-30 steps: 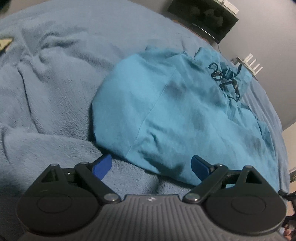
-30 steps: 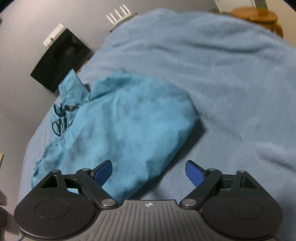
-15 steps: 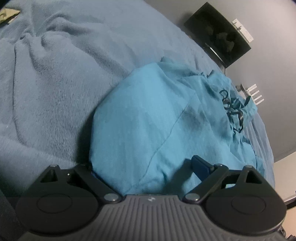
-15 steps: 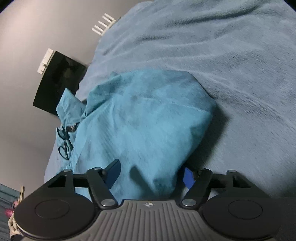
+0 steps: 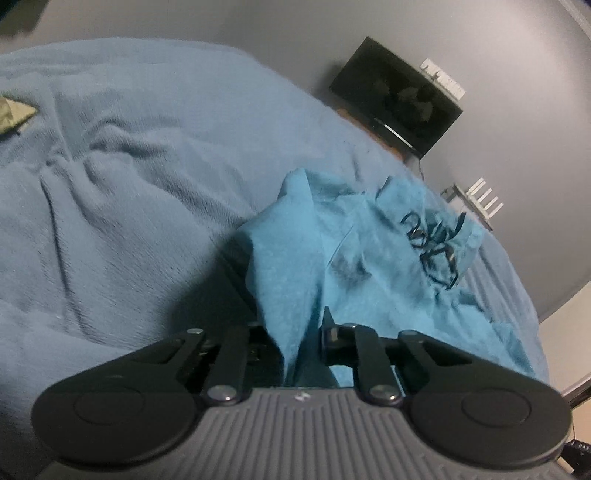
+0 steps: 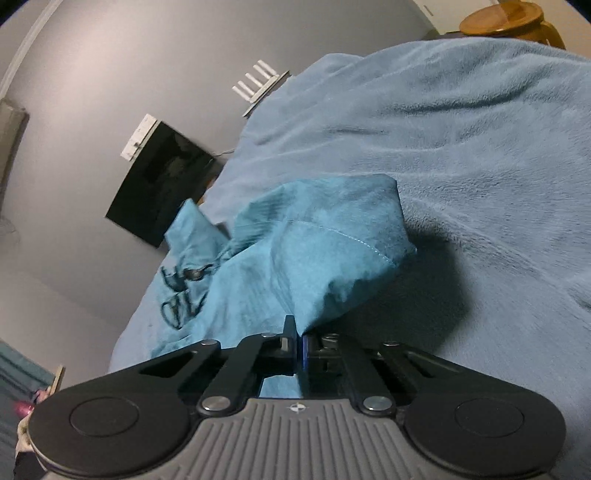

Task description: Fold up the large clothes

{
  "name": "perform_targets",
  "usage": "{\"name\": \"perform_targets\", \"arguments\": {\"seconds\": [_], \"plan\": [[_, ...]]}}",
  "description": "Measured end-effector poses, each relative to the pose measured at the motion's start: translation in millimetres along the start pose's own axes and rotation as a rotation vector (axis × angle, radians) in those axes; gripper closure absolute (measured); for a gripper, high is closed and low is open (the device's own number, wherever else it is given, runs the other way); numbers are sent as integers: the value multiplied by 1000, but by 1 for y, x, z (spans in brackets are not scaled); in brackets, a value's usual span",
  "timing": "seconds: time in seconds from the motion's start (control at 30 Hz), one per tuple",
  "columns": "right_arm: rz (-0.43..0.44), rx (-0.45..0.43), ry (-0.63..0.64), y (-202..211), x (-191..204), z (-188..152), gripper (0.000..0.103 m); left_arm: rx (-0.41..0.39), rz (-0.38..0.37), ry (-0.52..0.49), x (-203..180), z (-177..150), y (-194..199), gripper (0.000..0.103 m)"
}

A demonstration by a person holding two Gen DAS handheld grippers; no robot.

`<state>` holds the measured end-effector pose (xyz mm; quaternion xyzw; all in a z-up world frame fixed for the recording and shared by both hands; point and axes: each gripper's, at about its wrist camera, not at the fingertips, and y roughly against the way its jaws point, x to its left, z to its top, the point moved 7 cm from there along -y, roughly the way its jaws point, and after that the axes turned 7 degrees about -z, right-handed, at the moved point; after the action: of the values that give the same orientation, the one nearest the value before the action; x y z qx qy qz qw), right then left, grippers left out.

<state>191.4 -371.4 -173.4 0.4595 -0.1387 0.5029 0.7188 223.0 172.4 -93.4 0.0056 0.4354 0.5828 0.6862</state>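
A large teal garment [image 5: 369,273] with a black drawstring [image 5: 432,240] lies on a pale blue fleece blanket [image 5: 129,206]. My left gripper [image 5: 295,332] is shut on the garment's near edge and lifts a ridge of cloth off the blanket. In the right wrist view my right gripper [image 6: 297,343] is shut on another near corner of the same garment [image 6: 314,251], which rises in a peak with a stitched hem. The drawstring [image 6: 181,291] shows at its far left end.
A black screen [image 5: 399,99] hangs on the grey wall beyond the bed, with a white router [image 5: 476,199] beside it. A wooden stool [image 6: 513,18] stands past the blanket's far right. A yellowish item [image 5: 14,114] lies at far left.
Both grippers moved in onto the garment's near edge, closed on it, and lifted it off the blanket. The views tilted up toward the wall.
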Motion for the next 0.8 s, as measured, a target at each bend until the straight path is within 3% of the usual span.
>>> {"name": "perform_targets", "arguments": {"seconds": [0.27,0.37,0.4,0.47,0.53,0.57,0.67,0.8], "plan": [[69,29,92,78,-4,-8,101,64,-38,-45,11,12,60,91],[81,51,159,104,-5,-17,101,120,-1,-57,18,13,71,90],[76,56,169,110,-6,-18,99,136,24,-64,20,12,72,84],[49,32,218,121,-4,-16,87,153,99,-100,22,13,74,69],[-4,-35,254,131,-1,-8,26,75,180,-159,22,21,85,52],[-29,-82,266,136,1,-5,19,33,215,-193,19,27,91,41],[-50,-191,316,147,9,6,18,-51,215,-288,-2,37,105,37],[-14,-94,448,121,29,-7,18,20,97,-369,-44,29,82,33]]}}
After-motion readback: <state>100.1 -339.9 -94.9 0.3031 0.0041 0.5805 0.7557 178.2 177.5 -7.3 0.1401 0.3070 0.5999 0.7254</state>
